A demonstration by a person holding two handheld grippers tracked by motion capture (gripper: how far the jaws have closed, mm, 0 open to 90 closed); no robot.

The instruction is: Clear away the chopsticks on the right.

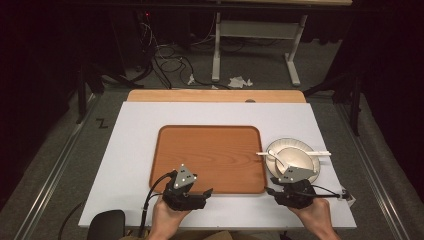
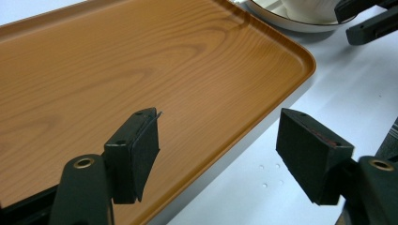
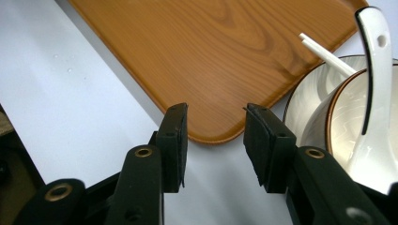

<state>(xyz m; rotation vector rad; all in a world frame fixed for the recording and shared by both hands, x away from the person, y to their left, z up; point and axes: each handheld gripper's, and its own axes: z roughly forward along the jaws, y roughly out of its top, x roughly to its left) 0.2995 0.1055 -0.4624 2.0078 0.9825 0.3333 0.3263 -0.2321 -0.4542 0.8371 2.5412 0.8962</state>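
The bowl (image 1: 297,158), with a white spoon (image 1: 276,159) in it, is stacked on a plate (image 1: 292,145) on the counter (image 1: 130,150) just right of the wooden tray (image 1: 210,155), directly ahead of the right tongs (image 1: 291,181), which are released and empty; the left tongs (image 1: 192,189), also spread with nothing between them, are set at the tray's near edge, farther off. Chopsticks (image 1: 320,152) laid crosswise over the plate are seen from above, while the right gripper view gives the bowl's brown rim (image 3: 335,101) close beside its jaws.

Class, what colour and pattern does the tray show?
Orange-brown wood grain on the tray, clearest in the left gripper view.
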